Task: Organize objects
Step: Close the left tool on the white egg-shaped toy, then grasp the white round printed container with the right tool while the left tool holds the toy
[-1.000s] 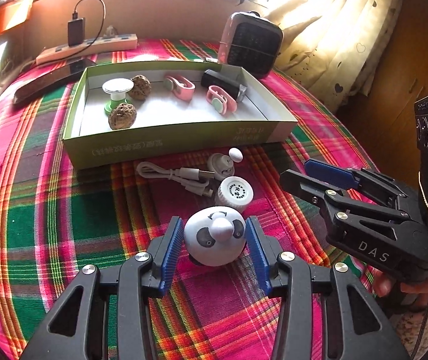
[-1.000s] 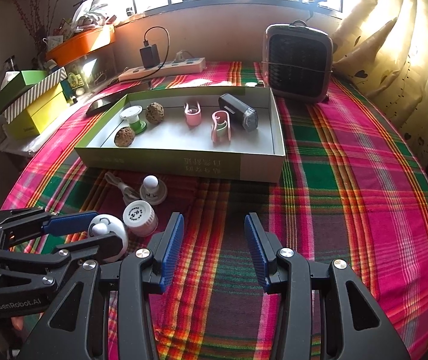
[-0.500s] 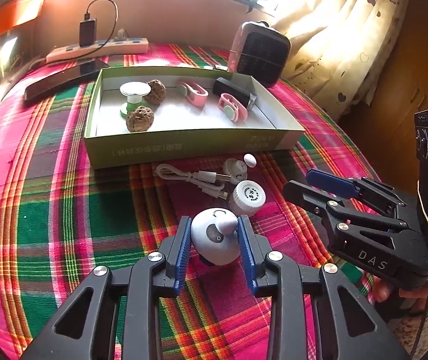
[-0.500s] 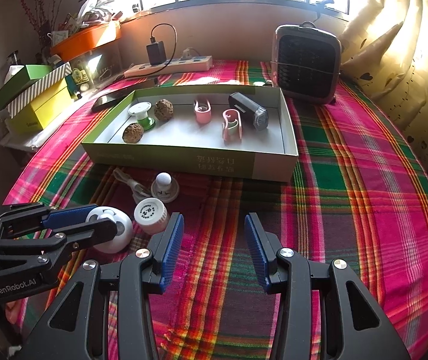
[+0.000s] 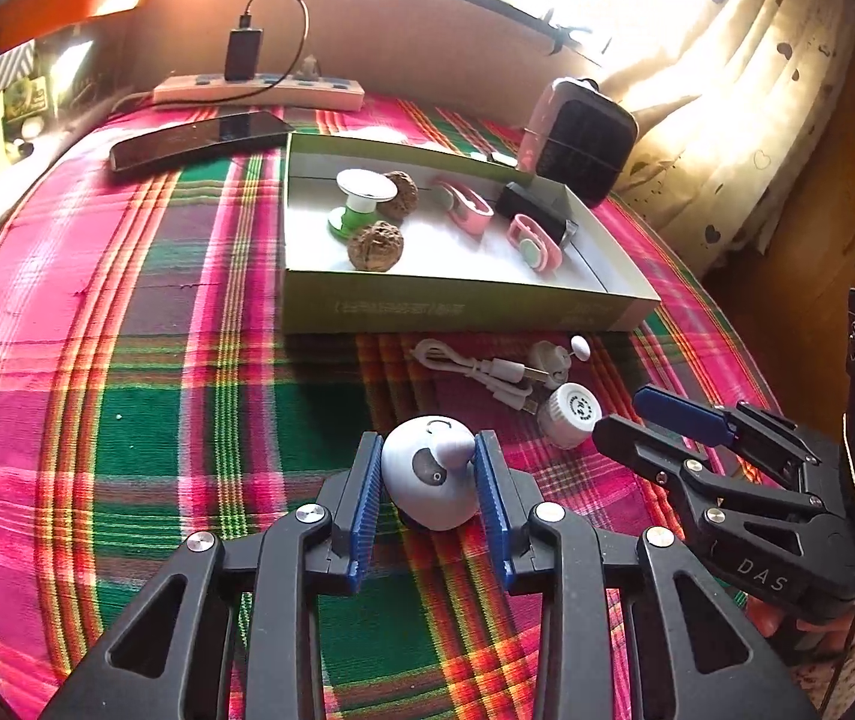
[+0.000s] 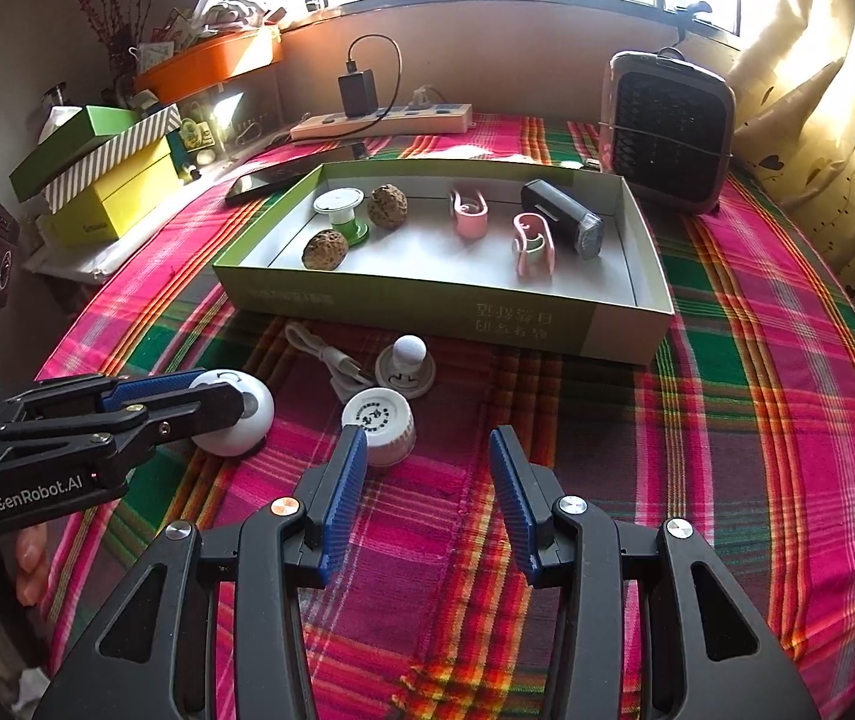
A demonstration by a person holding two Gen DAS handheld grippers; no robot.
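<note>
The main risk is the round white panda-faced toy (image 5: 436, 477) squirting out of the left gripper (image 5: 430, 492): its domed shell is smooth, the blue ribbed pads bear on its curved sides low in the centre of the left wrist view, and any tilt on lifting could roll it free onto the plaid tablecloth (image 5: 127, 420). A second hazard is the white ribbed bottle cap (image 6: 380, 427) and the coiled white charging cable (image 5: 475, 367) lying just beside it, which a careless sweep could drag along. The left jaws have just been closing and now press on the toy's sides; whether it has left the cloth I cannot tell. The right gripper (image 6: 427, 489) hangs angled downward at bottom centre of its own view, jaws partly apart with nothing between them, its left pad just beside the cap. The shallow green cardboard tray (image 6: 427, 300) sits above, mid-frame.
</note>
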